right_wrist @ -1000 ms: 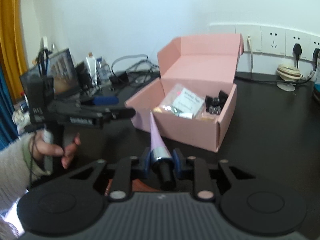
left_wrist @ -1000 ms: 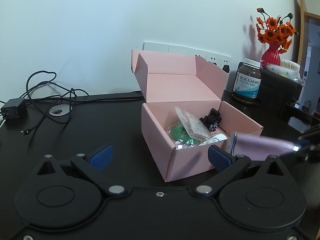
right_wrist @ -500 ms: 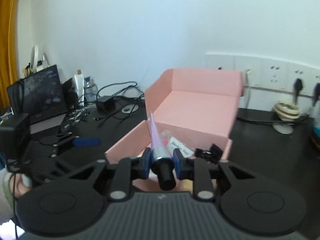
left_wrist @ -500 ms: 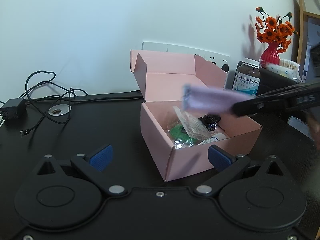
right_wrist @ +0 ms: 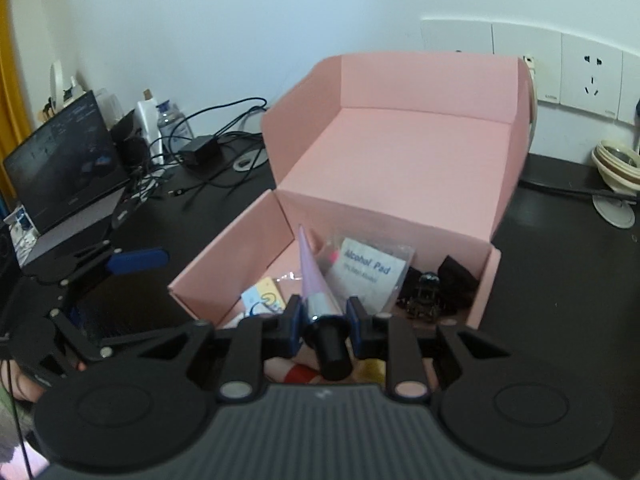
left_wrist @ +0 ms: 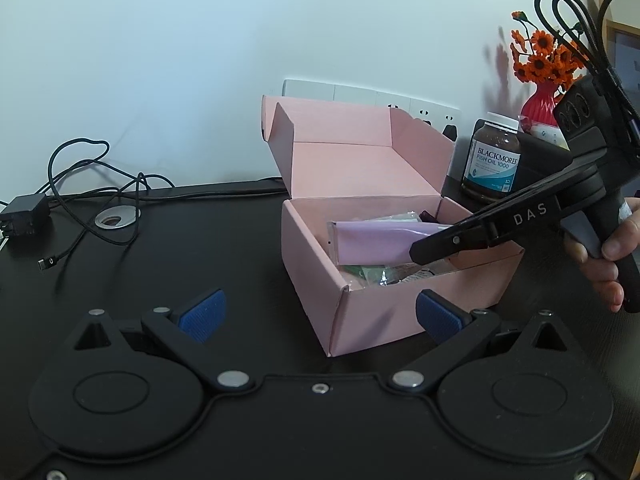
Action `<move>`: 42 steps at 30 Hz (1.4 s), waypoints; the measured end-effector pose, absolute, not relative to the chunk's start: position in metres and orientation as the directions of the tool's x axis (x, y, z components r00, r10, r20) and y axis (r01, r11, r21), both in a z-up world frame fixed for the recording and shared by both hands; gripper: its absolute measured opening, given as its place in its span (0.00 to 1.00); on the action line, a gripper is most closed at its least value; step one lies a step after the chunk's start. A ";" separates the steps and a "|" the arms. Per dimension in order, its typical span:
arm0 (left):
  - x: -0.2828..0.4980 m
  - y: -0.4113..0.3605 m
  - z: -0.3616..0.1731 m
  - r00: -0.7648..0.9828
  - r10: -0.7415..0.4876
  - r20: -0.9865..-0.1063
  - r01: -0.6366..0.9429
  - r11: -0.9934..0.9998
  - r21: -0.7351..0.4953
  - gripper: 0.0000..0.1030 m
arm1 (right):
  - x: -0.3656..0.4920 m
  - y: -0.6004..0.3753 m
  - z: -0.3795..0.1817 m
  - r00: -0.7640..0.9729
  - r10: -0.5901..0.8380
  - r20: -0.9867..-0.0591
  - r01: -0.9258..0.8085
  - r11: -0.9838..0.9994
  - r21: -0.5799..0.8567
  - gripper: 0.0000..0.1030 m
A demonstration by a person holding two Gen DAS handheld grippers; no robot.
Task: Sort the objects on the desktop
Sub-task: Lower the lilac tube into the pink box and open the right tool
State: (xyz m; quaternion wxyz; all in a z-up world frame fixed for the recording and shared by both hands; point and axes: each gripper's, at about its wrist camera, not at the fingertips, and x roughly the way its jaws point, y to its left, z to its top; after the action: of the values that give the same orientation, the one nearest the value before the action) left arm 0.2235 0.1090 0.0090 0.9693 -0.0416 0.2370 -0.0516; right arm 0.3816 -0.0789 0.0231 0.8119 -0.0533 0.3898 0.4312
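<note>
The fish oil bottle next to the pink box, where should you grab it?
Probably round the middle of the fish oil bottle, coming level from the front. It stands upright with round sides that suit two pads, and the lid looks narrower. The pink box crowds one side and a black case the other. The left tool is open and free.

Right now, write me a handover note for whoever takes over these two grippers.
Right hand-held gripper: shut on the lilac tube near its black cap, holding it over the open pink box, not yet released.
Left hand-held gripper: open, holding nothing, in front of the box.
Already in the box: alcohol pad packet, black binder clips, green packet, a small yellow and blue item.
Left: lower the tube, let go, pull back. Whether more things await sorting cannot be told.
</note>
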 end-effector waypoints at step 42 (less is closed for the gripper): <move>0.223 0.106 0.009 0.881 -0.124 -0.456 0.092 0.992 -0.090 1.00 | 0.367 -0.090 0.032 0.404 0.556 -0.727 -0.676 0.716 0.173 0.15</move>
State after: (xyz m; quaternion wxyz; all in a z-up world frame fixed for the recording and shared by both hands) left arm 0.2230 0.1064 0.0090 0.9693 -0.0327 0.2371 -0.0557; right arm 0.3670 -0.0901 0.0317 0.8344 -0.0744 0.4024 0.3691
